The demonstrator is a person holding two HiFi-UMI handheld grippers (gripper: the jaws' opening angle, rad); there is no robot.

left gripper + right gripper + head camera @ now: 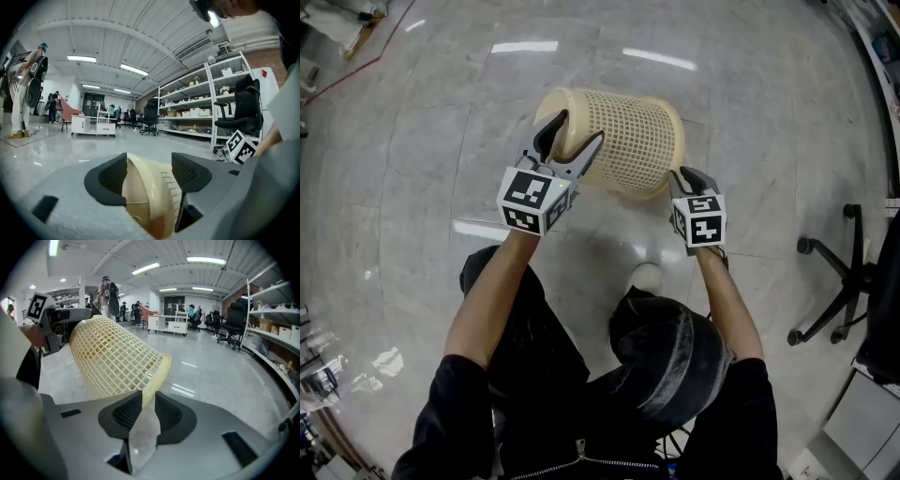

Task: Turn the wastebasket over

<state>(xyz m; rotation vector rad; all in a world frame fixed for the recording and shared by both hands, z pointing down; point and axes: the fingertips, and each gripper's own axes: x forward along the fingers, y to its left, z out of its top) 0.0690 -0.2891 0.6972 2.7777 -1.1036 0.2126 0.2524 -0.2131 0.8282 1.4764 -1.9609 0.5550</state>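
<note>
A cream mesh wastebasket [628, 141] is held on its side above the floor, solid base to the left and open rim to the right. My left gripper [572, 136] straddles the base edge, with jaws wide and both pads against the wastebasket [150, 187]. In the left gripper view the left gripper [149, 173] has the base filling the gap between its jaws. My right gripper [682, 176] is shut on the lower part of the rim. The right gripper view shows the right gripper [148, 401] with its jaws nearly together on the thin rim of the wastebasket [117, 357].
Below lies a glossy stone floor [412, 187]. A black office chair [839, 281] stands at the right. The person's shoe [647, 275] is under the basket. Shelving [201, 108] and another chair [243, 108] stand to the side, with people and furniture far off.
</note>
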